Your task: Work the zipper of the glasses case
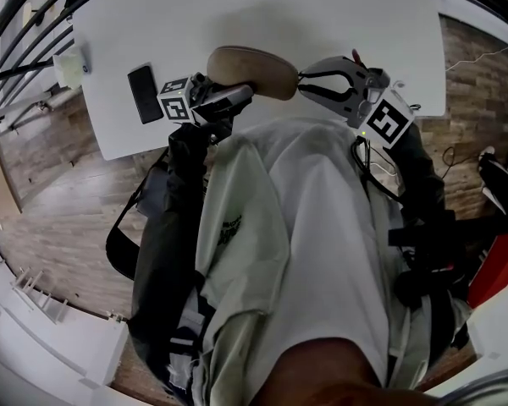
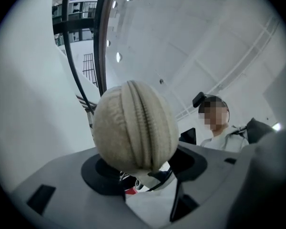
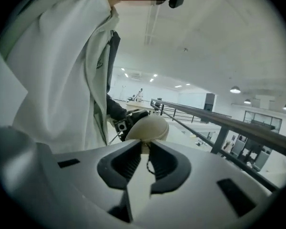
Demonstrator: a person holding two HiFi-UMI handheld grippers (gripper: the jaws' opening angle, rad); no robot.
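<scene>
Standing at the white table, the person holds the glasses case between both tools, over the near part of the table, and it seems lifted off the surface. I judge this is done so that the zipper can be reached all around without the table in the way. A dark flat slab, maybe a phone, lies on the table to the left, apart from the work.

The left gripper clamps one end of the case with its jaws wide, so it serves as the holder. The right gripper meets the opposite end, probably because the zipper work is meant to happen there.

The head view gives the whole arrangement, but the zipper itself does not show there. The left gripper view shows it. The zipper runs as a seam down the middle of the rounded end, facing the camera, and it looks closed at this end. The pads hold the case from both sides.

Only the right gripper view shows the smallest part. Its jaws stand a little apart, and a thin dark pull cord hangs in the gap with no pad pressing on it, so this tool grips nothing now.
</scene>
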